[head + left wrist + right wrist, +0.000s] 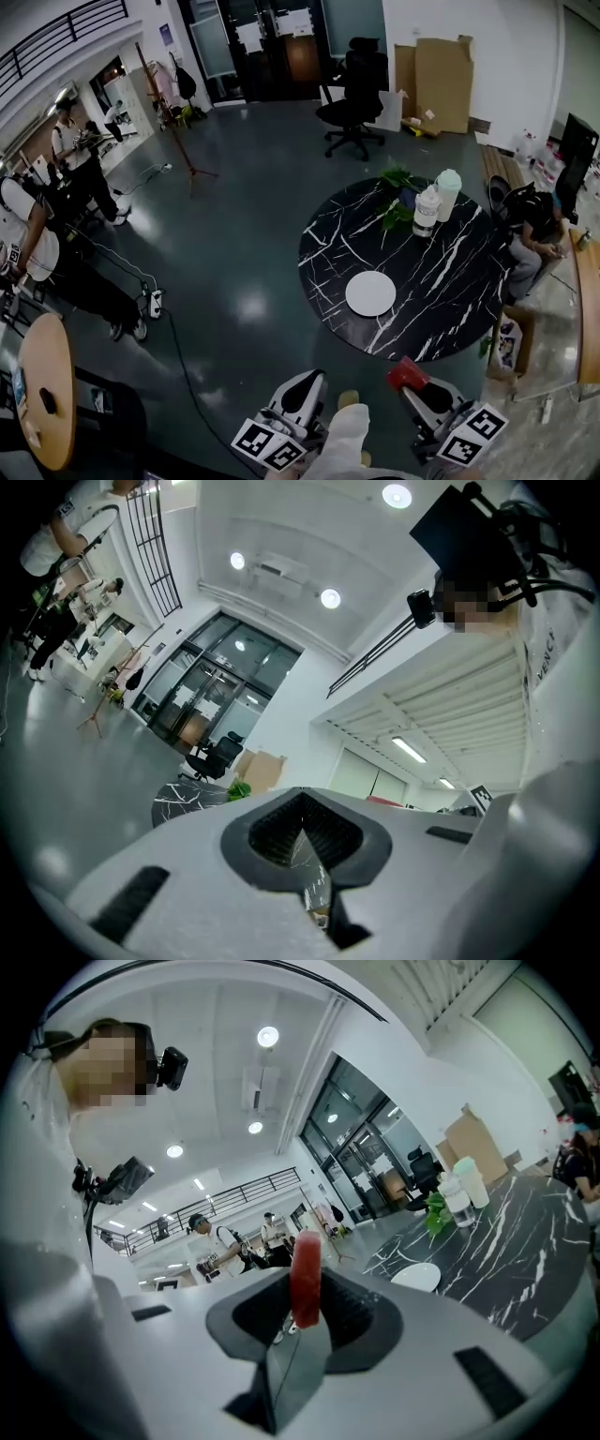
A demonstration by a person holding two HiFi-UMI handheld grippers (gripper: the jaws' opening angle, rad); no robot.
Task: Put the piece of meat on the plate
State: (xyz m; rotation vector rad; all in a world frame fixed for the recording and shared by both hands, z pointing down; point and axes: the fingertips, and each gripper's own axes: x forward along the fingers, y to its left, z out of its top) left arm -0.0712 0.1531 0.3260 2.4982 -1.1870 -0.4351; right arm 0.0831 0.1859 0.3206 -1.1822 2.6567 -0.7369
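A red piece of meat [305,1277] stands upright between the pads of my right gripper [305,1290], which is shut on it. In the head view the meat [407,372] shows at the tip of the right gripper [411,377], near the front edge of the round black marble table [450,291]. An empty white plate [370,293] lies on the table ahead of the grippers, and it also appears in the right gripper view as the plate [415,1277]. My left gripper [302,386] hangs over the floor left of the table. Its jaws [305,834] are shut, with nothing in them.
Two lidded cups [435,203] and a green plant [396,199] stand at the table's far side. A person [534,239] sits at its right edge. An office chair [354,94] and cardboard boxes [441,80] stand behind. People, cables and a wooden table [45,389] are at left.
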